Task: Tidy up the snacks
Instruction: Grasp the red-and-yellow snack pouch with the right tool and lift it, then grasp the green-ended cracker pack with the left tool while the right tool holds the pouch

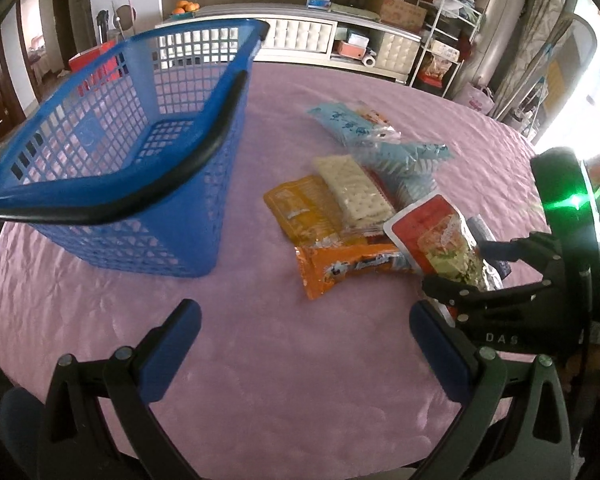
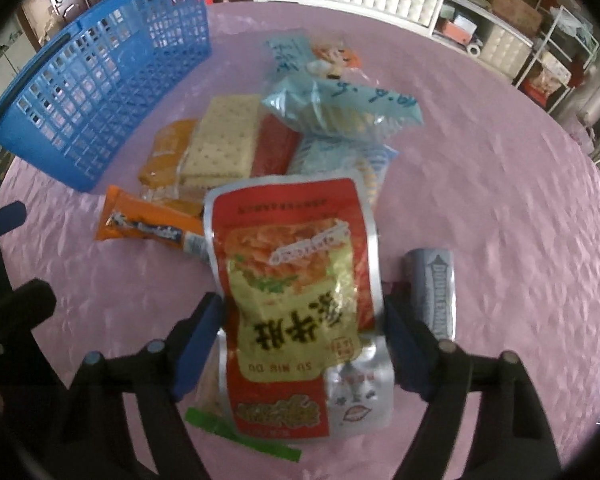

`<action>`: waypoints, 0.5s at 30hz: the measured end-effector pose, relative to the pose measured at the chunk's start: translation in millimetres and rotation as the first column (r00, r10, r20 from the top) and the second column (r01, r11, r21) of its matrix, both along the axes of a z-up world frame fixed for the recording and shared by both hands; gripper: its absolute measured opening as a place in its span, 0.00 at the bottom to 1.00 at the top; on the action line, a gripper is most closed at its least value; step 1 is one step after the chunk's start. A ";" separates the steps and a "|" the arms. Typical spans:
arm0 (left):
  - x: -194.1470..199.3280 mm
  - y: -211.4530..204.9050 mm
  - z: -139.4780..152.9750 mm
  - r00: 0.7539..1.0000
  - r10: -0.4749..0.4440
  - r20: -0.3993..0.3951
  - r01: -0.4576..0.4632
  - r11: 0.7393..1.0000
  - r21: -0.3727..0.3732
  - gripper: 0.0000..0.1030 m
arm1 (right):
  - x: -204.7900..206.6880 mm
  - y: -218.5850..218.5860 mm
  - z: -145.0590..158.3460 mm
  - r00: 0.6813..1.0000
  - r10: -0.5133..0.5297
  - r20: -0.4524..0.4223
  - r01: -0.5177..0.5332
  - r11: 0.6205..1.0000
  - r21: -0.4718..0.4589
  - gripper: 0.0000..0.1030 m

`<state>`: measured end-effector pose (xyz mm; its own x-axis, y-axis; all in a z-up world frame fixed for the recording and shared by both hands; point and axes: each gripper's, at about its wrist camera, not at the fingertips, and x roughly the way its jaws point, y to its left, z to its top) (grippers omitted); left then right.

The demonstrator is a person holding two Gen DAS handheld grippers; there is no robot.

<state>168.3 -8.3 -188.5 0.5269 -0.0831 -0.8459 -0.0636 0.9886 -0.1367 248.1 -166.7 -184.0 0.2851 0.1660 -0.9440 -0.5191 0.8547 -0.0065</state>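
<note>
Pink cloth (image 1: 280, 360) covers the table, with a blue basket (image 1: 112, 168) at far left, apparently empty, and loose snack packets piled to its right. Right gripper (image 2: 304, 332) pinches a red foil pouch (image 2: 296, 280) by its sides, lifted near the pile; left gripper (image 1: 304, 328) hangs spread, holding nothing. Slick, bowed foil could slip from the pads on the way over, or snag the basket's black handle (image 1: 172, 176).

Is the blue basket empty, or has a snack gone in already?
Empty. The left wrist view shows the blue basket with a bare mesh floor; the snacks lie beside it on the table.
</note>
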 end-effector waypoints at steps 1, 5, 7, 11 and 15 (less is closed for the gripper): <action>-0.5 0.7 1.5 1.000 0.002 0.002 -0.002 1.000 -0.002 1.00 | -2.4 1.0 1.2 1.000 0.003 0.007 -0.003 1.000 -0.003 0.72; -6.3 7.3 10.4 1.000 0.008 0.016 -0.008 1.000 -0.004 1.00 | -12.7 1.0 9.2 1.000 -0.010 0.021 0.010 1.000 0.000 0.56; -10.3 9.9 16.1 1.000 0.008 0.026 -0.008 1.000 0.000 1.00 | -19.7 -1.1 14.7 0.999 -0.020 0.044 0.021 1.000 -0.014 0.54; -14.5 7.0 23.1 0.999 -0.006 0.033 0.006 1.000 -0.002 1.00 | -30.0 -14.7 33.9 0.996 -0.067 0.060 0.066 0.997 0.033 0.52; -13.8 -8.6 28.5 0.999 -0.042 0.019 0.043 0.999 -0.010 1.00 | -36.5 -42.2 57.5 0.984 -0.165 0.065 0.154 0.977 0.149 0.51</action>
<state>154.5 -16.8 -159.9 0.5387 -0.1148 -0.8347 -0.0189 0.9888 -0.1482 211.6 -208.8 -126.5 0.3893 0.2443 -0.8881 -0.3788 0.9214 0.0874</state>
